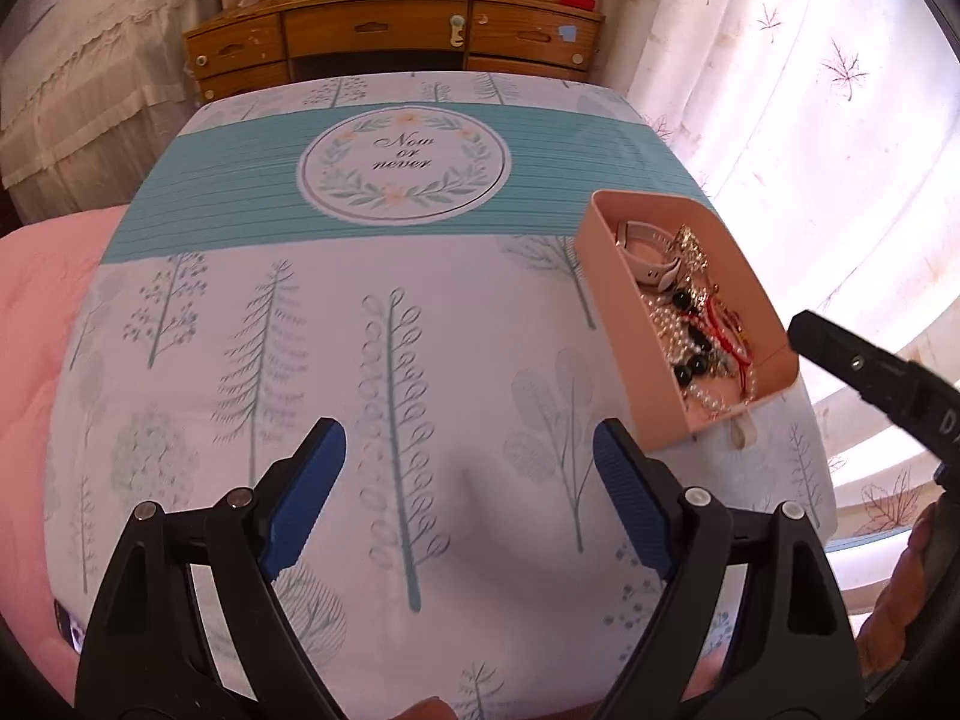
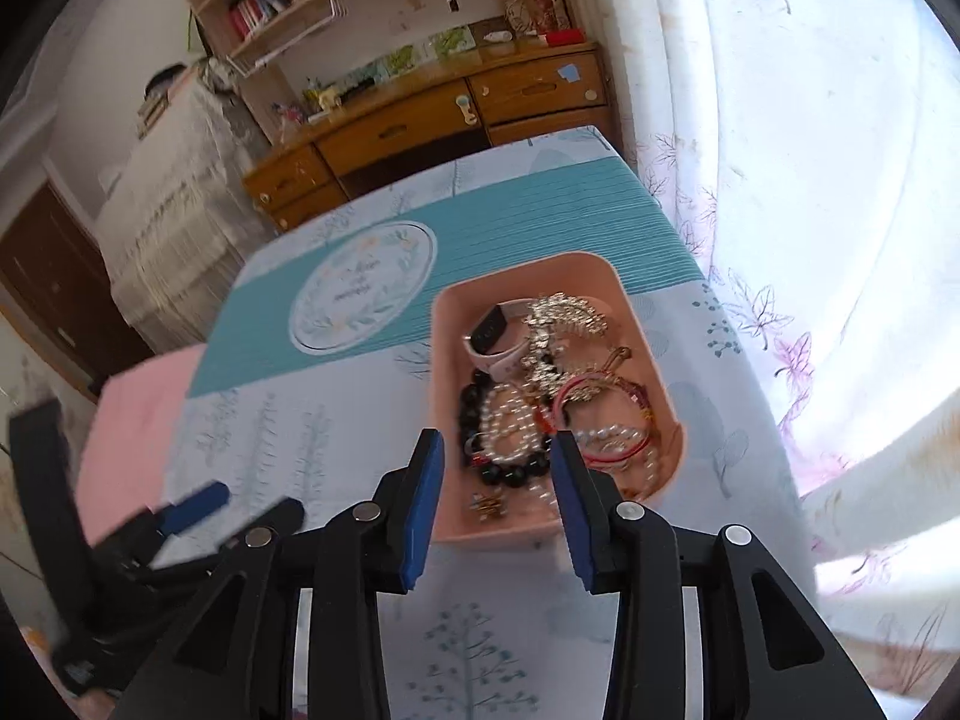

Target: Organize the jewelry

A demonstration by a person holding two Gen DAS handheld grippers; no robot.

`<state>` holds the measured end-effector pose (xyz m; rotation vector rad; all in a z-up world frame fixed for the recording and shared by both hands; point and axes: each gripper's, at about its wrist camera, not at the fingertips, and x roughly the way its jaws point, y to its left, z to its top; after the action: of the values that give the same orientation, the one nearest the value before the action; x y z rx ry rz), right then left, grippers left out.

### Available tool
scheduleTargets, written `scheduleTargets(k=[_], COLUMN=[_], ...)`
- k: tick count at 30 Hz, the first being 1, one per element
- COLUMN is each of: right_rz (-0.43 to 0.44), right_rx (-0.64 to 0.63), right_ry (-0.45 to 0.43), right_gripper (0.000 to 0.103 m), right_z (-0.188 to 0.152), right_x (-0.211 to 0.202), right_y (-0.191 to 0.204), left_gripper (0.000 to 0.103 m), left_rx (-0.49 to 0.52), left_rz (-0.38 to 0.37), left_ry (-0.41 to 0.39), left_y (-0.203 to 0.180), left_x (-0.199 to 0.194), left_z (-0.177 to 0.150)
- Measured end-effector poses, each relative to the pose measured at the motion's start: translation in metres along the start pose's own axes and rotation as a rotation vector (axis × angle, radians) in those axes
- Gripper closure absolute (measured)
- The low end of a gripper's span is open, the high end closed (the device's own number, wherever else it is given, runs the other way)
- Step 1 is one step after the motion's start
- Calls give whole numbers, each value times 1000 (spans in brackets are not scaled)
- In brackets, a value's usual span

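Left gripper (image 1: 468,480) hung wide open and empty over the tablecloth (image 1: 360,330), while the right gripper (image 2: 498,468), part open and gripping nothing, pointed at the pink tray (image 2: 651,354) just ahead, piled with bracelets (image 2: 510,426) and a watch (image 2: 495,339).

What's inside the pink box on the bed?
The pink box holds a watch with a pale strap, a sparkly gold piece, black beads, pearl bracelets and red cord bracelets. They lie piled, so whatever is underneath stays hidden.
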<state>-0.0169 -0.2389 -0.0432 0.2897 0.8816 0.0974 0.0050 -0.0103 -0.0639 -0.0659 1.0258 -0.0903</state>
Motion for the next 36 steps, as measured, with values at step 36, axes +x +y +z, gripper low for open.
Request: scheduleTargets(k=[36], right_rz=[-6], right_rx=[-192], right_ry=[-79], right_gripper=[57], right_z=[-41], right_x=[-64], right_y=[95], left_gripper=[20], left_rx=[-57], left_rz=[132], left_ry=[-247], left_y=[13], left_x=[-112], left_z=[-25])
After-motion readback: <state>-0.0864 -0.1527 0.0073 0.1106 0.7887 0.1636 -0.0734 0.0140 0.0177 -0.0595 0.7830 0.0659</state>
